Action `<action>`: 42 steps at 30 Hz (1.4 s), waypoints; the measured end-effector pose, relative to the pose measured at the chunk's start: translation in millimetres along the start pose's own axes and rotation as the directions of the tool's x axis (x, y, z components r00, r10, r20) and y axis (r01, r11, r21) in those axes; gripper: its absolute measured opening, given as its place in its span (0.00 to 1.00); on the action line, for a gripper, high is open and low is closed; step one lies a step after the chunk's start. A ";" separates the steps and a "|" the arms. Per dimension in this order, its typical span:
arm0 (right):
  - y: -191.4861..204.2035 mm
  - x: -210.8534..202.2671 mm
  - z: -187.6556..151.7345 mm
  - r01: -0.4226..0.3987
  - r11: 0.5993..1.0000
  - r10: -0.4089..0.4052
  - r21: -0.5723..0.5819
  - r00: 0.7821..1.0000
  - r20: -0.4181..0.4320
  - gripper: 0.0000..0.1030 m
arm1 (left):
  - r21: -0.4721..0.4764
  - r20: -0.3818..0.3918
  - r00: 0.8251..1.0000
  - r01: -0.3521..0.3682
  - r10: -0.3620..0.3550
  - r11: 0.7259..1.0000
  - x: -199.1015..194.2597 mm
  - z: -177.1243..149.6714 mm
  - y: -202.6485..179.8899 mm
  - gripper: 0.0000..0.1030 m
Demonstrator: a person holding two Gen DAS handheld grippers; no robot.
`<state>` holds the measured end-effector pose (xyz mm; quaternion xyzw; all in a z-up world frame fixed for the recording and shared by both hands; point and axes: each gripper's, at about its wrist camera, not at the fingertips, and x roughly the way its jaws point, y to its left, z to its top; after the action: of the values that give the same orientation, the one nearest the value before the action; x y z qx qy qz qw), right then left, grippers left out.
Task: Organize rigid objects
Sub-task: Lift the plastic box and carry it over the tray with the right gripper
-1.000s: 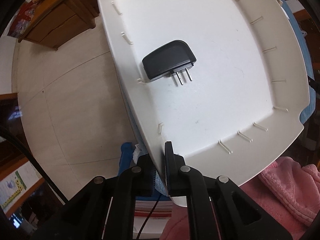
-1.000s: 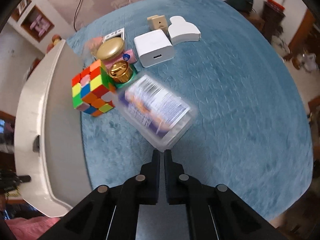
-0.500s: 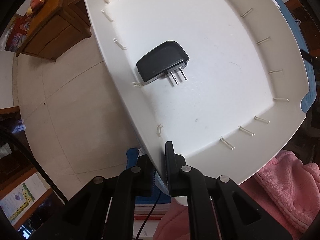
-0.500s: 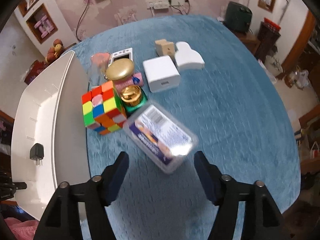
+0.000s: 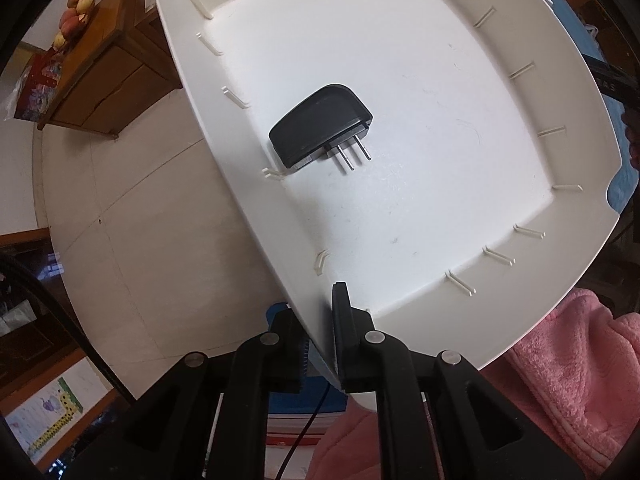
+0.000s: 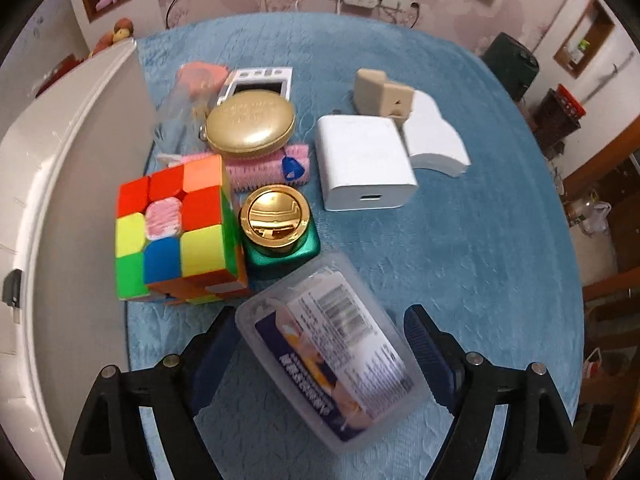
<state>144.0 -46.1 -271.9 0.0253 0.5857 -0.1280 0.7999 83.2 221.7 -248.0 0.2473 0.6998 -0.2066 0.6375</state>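
My left gripper is shut on the near rim of a white tray and holds it tilted. A black plug adapter lies in the tray near its left rim. The tray's edge also shows at the left of the right wrist view. My right gripper is open, its fingers either side of a clear plastic box with a printed label, lying on the blue cloth.
On the cloth beyond the box: a Rubik's cube, a green jar with gold lid, a gold oval case, a pink brush, a white charger, a white adapter, a beige plug. A pink towel lies below the tray.
My right gripper has opened wide and moved forward and down, so its fingers now flank the clear box. The left gripper keeps hold of the tray, which shifted slightly.
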 end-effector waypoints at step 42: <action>-16.4 -140.3 -80.6 -0.418 0.861 0.295 0.290 0.874 0.386 0.66 | -0.056 0.020 0.998 -0.053 0.054 0.997 0.5 -15.8 -7.4 0.13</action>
<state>25.7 -22.0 -162.9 0.2610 0.3950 -0.0844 0.8768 66.2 225.4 -247.0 0.2460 0.6916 -0.1725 0.6568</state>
